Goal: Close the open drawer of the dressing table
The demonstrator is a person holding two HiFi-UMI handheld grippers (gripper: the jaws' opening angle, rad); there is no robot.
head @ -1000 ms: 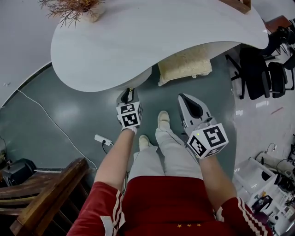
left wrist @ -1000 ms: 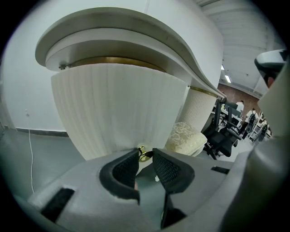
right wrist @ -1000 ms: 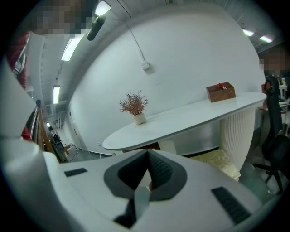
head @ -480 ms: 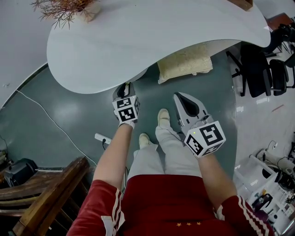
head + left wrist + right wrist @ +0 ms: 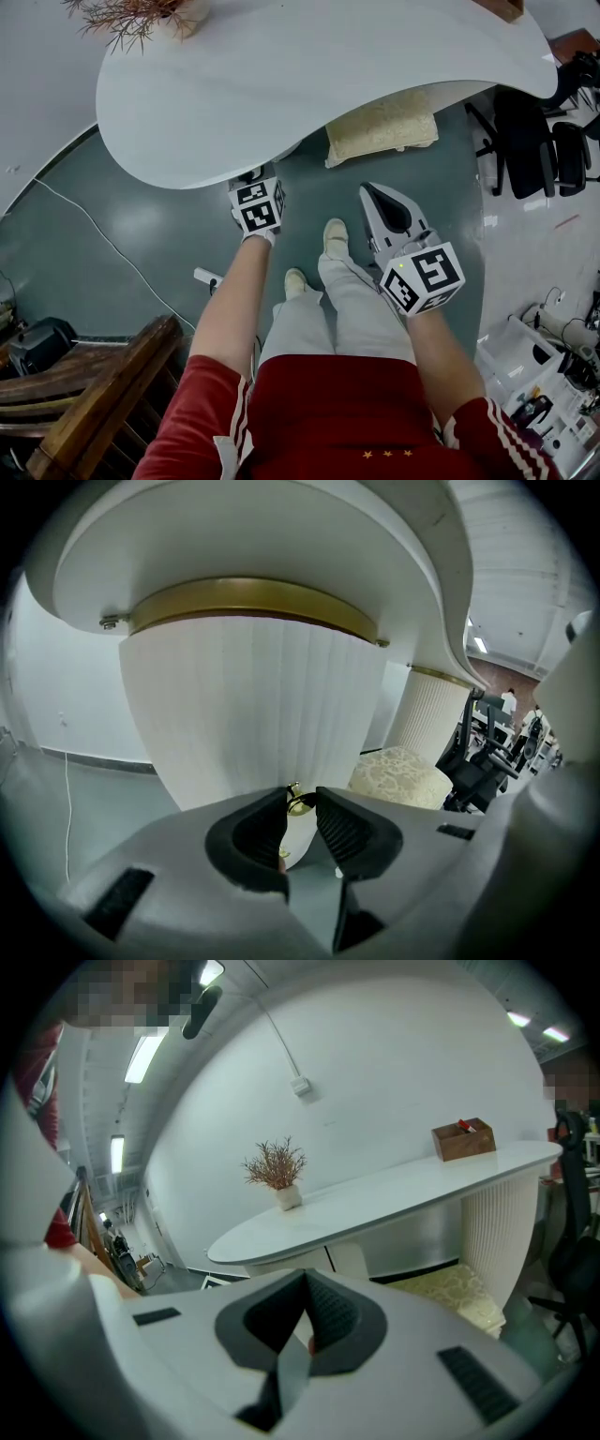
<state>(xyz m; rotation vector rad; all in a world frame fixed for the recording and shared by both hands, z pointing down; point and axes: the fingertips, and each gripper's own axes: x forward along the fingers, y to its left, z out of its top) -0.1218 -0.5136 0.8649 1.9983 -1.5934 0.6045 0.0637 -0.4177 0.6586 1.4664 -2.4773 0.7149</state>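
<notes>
left gripper [image 5: 302, 795] at the near edge of the white desk [image 5: 309, 75], jaws clamped on the gold knob [image 5: 298, 805] | knob on ribbed white drawer front [image 5: 253, 714] under the desk top | right gripper [image 5: 380, 199] over the floor, right of the leg, jaws together, empty | cream stool [image 5: 380, 131] far right

A cream patterned stool [image 5: 382, 128] sits on the grey-green floor [image 5: 56, 253], with black office chairs [image 5: 530, 141] off to its right. A white cable [image 5: 103, 234] crosses the floor past a power strip [image 5: 208, 277], near brown wooden furniture [image 5: 94, 403].
</notes>
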